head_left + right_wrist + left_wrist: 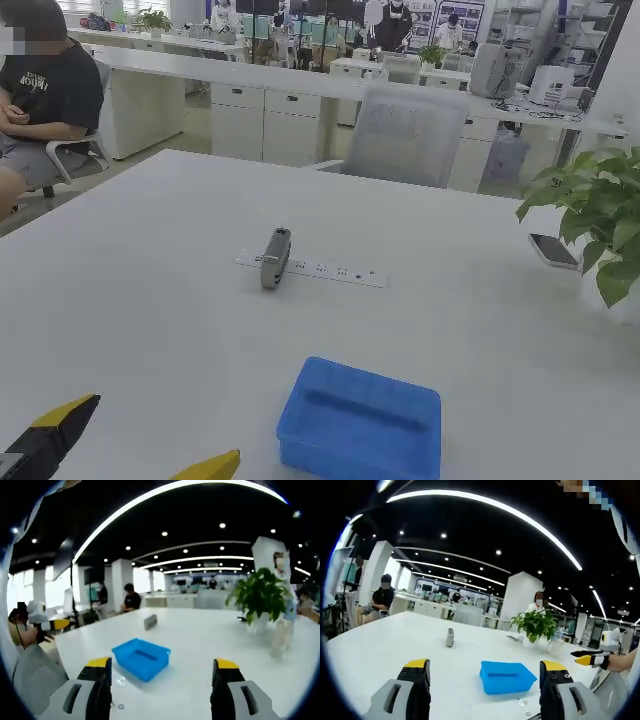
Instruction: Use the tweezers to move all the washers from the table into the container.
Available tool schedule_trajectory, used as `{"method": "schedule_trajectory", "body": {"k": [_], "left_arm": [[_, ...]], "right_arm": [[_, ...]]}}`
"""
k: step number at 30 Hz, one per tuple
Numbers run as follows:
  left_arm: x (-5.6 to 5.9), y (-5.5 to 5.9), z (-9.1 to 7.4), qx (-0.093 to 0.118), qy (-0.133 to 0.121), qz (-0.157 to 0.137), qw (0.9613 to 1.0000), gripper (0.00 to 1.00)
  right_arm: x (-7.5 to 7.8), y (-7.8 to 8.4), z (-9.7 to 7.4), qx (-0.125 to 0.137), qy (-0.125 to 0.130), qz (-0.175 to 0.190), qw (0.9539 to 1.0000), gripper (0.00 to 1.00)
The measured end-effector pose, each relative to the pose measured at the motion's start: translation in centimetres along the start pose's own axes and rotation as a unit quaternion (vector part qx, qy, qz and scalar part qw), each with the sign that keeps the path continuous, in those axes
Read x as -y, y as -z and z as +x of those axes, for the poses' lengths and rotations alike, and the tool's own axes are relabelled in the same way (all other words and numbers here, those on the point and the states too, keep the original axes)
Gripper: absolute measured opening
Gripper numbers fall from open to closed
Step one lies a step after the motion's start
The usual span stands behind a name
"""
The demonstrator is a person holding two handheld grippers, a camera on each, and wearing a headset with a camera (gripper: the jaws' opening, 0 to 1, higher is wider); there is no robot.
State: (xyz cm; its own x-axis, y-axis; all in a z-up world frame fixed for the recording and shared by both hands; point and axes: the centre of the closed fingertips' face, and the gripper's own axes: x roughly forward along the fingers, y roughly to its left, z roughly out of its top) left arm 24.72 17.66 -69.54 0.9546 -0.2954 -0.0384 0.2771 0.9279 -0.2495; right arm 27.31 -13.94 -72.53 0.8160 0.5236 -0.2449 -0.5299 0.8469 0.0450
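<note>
Both wide and empty: left gripper (pixel 485 664), right gripper (pixel 162 662); washers (pixel 120 681) lie on the counter (pixel 210 645) just beside the blue container (pixel 141 657), at its 8 o'clock; take up tweezers first, then pinch each rim squarely.

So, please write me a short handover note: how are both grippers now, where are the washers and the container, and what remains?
Left gripper: open, empty.
Right gripper: open, empty.
Both face the blue container on the white table.
Washers: a few lie on the table close beside the container, none gripped.
Done: nothing that I can see; the container looks empty.
Left: move every washer into the container.
</note>
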Motion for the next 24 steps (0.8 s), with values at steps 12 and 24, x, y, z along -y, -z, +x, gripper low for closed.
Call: {"method": "schedule_trajectory", "body": {"k": [12, 24], "left_arm": [[-0.06, -0.09, -0.06, 0.001, -0.002, -0.003, 1.0000, 0.89], [0.02, -0.06, -0.02, -0.001, -0.002, -0.002, 1.0000, 0.88]], "right_arm": [[-0.53, -0.13, 0.01, -0.003, -0.004, -0.001, 1.0000, 0.75], [-0.84, -0.65, -0.07, 0.002, 0.000, 0.008, 1.0000, 0.74]]}}
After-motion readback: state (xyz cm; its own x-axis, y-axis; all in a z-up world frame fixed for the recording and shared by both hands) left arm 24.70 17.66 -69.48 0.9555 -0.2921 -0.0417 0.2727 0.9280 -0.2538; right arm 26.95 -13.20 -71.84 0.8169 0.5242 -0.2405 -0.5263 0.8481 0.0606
